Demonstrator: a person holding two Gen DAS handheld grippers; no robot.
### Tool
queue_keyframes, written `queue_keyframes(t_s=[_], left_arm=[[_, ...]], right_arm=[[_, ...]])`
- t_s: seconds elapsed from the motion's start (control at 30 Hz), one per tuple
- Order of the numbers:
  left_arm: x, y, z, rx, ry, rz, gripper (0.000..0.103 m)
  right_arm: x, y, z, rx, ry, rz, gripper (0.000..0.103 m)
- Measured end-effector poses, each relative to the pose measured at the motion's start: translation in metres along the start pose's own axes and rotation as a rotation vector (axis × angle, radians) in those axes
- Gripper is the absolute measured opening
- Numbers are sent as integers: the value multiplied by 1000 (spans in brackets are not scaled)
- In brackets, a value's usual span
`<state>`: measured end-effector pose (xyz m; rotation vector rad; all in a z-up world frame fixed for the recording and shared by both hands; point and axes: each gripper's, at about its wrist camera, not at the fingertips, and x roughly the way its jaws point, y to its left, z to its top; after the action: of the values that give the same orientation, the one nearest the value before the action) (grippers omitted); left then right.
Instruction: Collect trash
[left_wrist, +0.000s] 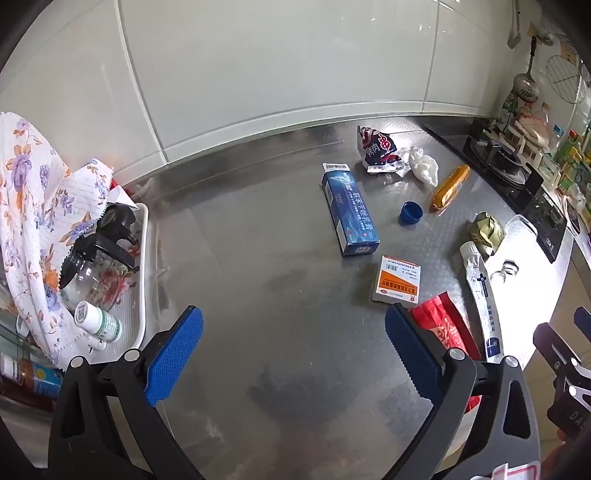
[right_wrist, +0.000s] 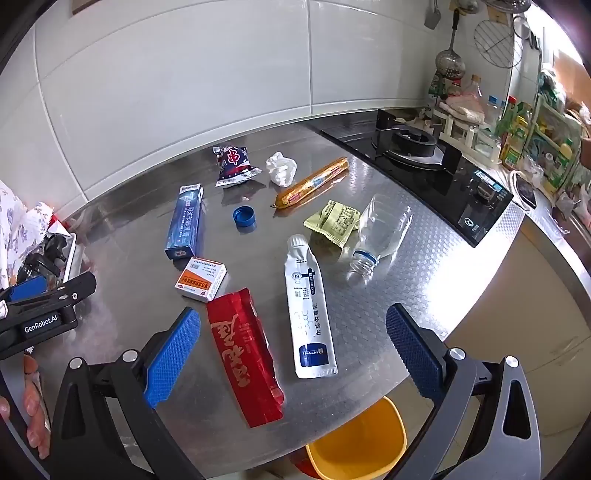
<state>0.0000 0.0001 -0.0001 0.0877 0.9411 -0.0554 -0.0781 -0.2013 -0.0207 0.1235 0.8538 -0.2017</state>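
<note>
Hovering over the steel worktop (right_wrist: 369, 314), both tilted down, nothing held: left gripper (left_wrist: 293, 336) with pads wide apart, right gripper (right_wrist: 293, 334) the same, only bare metal or loose trash below each.

Probably the very start of collecting, since no piece looks picked yet. Nearest to the right gripper: red packet (right_wrist: 245, 356) lying flat, almost under its left pad, and white tube (right_wrist: 308, 306) beside it, close to the front edge. Below that edge, yellow bin (right_wrist: 358, 443), open and partly hidden by the worktop rim. Next move, as a guess: lowering onto the red packet or the tube, closing across the narrow side, then carrying over the edge to the bin.

Further back: small orange-white box (right_wrist: 201, 278), long blue box (right_wrist: 186, 223), blue cap (right_wrist: 244, 217), green sachet (right_wrist: 334, 221) touching the clear bottle (right_wrist: 382, 236). Farthest, near the wall: sausage stick (right_wrist: 312, 182), crumpled tissue (right_wrist: 280, 168), dark snack wrapper (right_wrist: 234, 166).

Open room in the middle-left of the worktop; white tray (left_wrist: 142, 236) with glassware on the left, black stove (right_wrist: 424, 155) on the right, both to be avoided.
</note>
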Motion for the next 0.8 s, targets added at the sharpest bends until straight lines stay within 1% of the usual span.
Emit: queue_keyframes(t_s=[0.27,0.33,0.43,0.47,0.5,0.8], left_arm=[[1,0,-3,15,2,1,98],[4,0,-3,11,17,1,98],[4,0,-4,15,19,2,98],[4,0,-4,16,20,0,98],[4,1,-3,16,22,0,98],[4,3,-4,17,30,7,98]], right_arm=[[2,1,-1,10,2,12,100],[2,3,-1,13,3,15,100],[1,5,-2,13,0,18,100],[1,6,-1,12,0,18,100],[0,-1,1,10,2,19,100],[0,6,-3,-6,2,19,100]])
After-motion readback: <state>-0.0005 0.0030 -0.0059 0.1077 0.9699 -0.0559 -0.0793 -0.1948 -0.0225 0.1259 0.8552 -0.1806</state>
